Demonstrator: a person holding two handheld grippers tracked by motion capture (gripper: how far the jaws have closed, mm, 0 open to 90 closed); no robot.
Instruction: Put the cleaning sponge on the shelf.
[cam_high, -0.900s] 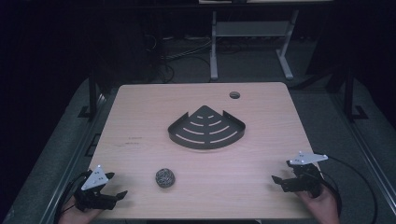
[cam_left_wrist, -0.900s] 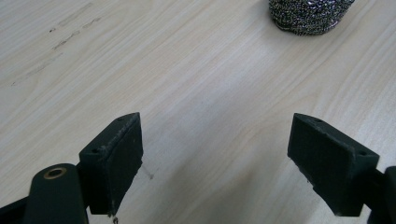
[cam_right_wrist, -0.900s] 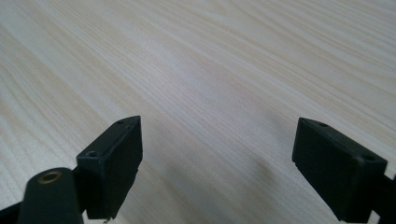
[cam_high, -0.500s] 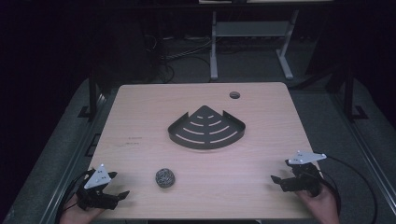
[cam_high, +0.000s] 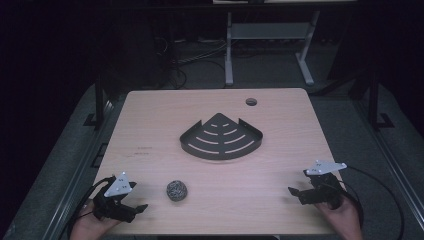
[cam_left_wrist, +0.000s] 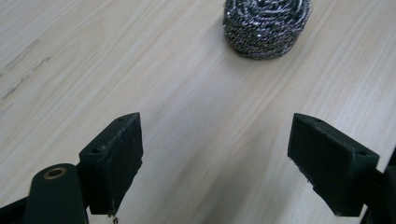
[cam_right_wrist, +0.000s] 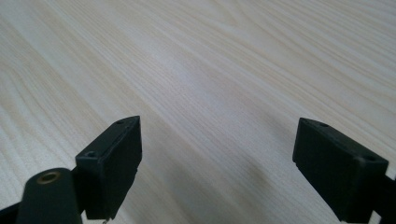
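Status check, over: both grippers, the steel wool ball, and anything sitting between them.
Left gripper open, empty, at table's near left corner. Right gripper open, empty, near right. Round steel wool scourer on the wood table, untouched. Black fan-shaped slotted tray beyond, nothing blocking.

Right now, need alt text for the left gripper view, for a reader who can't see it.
The left gripper, open with its two black jaws wide apart and empty, hovers over a light wooden table. A steel wool scrubber sits on the table ahead, slightly right of the gap's centre, apart from the jaws.
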